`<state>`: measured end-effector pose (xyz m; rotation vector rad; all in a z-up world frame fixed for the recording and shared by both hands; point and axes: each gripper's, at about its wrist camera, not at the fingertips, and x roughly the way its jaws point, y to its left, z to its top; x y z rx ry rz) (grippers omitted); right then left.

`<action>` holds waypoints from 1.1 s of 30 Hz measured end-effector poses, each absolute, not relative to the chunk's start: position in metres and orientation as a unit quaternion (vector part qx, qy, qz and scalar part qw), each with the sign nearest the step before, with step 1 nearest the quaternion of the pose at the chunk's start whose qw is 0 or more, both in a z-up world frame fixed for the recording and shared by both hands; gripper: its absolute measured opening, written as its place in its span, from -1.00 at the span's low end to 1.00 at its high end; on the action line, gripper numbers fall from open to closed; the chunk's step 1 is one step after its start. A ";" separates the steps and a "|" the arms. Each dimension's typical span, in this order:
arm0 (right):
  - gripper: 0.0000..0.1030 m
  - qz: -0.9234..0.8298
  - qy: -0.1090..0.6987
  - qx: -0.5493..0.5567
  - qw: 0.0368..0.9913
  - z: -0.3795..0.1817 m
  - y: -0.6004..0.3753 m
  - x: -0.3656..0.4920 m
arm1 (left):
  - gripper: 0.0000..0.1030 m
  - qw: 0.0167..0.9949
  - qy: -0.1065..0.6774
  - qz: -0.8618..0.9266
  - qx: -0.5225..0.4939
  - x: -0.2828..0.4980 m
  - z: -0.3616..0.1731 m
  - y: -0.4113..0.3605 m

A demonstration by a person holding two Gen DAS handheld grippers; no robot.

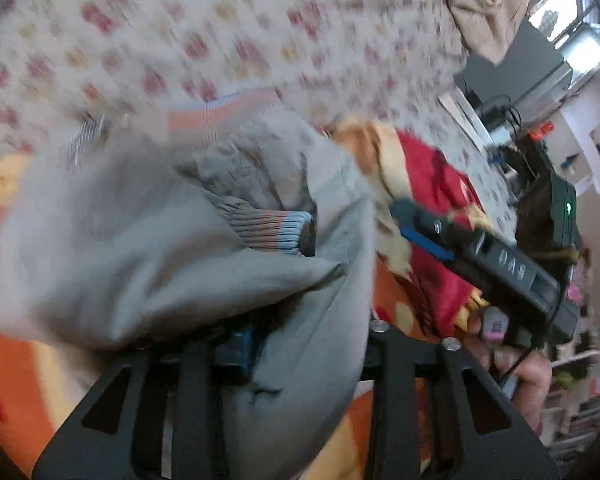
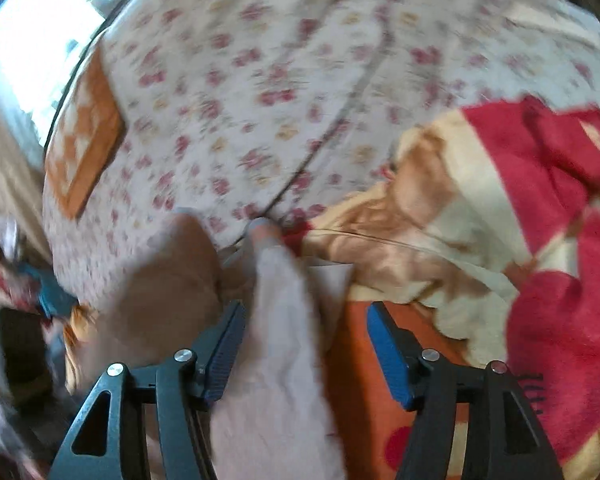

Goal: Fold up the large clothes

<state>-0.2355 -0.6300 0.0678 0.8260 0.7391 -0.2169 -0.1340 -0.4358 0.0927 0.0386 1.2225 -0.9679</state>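
A grey garment [image 1: 172, 248] with a striped ribbed cuff [image 1: 276, 232] is bunched over my left gripper [image 1: 260, 344]. The cloth fills the space between its jaws and hides the pads, so I cannot tell its state. My right gripper [image 2: 306, 344] is open, its blue pads [image 2: 388, 352] wide apart, and a strip of the pale grey garment [image 2: 276, 344] hangs between the jaws without being pinched. The right gripper also shows in the left wrist view [image 1: 424, 236], to the right of the garment.
A floral bedsheet [image 2: 260, 80] covers the bed behind. A red and cream blanket [image 2: 540, 208] lies to the right, with orange patterned cloth [image 1: 16, 344] below. Shelves and a window [image 1: 572, 32] are at the far right.
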 end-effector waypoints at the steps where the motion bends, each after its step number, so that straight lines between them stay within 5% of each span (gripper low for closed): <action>1: 0.18 -0.106 0.352 0.394 0.842 0.066 -0.632 -0.237 | -0.16 0.703 0.552 -0.449 0.005 -0.137 0.092 -0.436; 2: 0.18 -0.107 0.353 0.393 0.842 0.066 -0.633 -0.238 | 0.09 0.697 0.549 -0.462 -0.005 -0.139 0.095 -0.434; 4: 0.18 -0.098 0.350 0.391 0.845 0.069 -0.630 -0.237 | 0.29 0.680 0.545 -0.489 -0.022 -0.145 0.107 -0.427; 13: 0.50 -0.004 0.332 0.425 0.842 0.075 -0.601 -0.228 | 0.30 0.726 0.479 -0.493 0.006 -0.154 0.160 -0.353; 30: 0.62 0.022 0.368 0.372 0.852 0.071 -0.553 -0.194 | 0.30 0.747 0.504 -0.425 0.082 -0.172 0.075 -0.351; 32: 0.10 0.014 0.375 0.346 0.860 0.065 -0.550 -0.186 | 0.30 0.752 0.500 -0.419 0.093 -0.174 0.078 -0.353; 33: -0.56 0.006 0.381 0.333 0.863 0.064 -0.549 -0.185 | 0.30 0.754 0.498 -0.419 0.092 -0.174 0.083 -0.353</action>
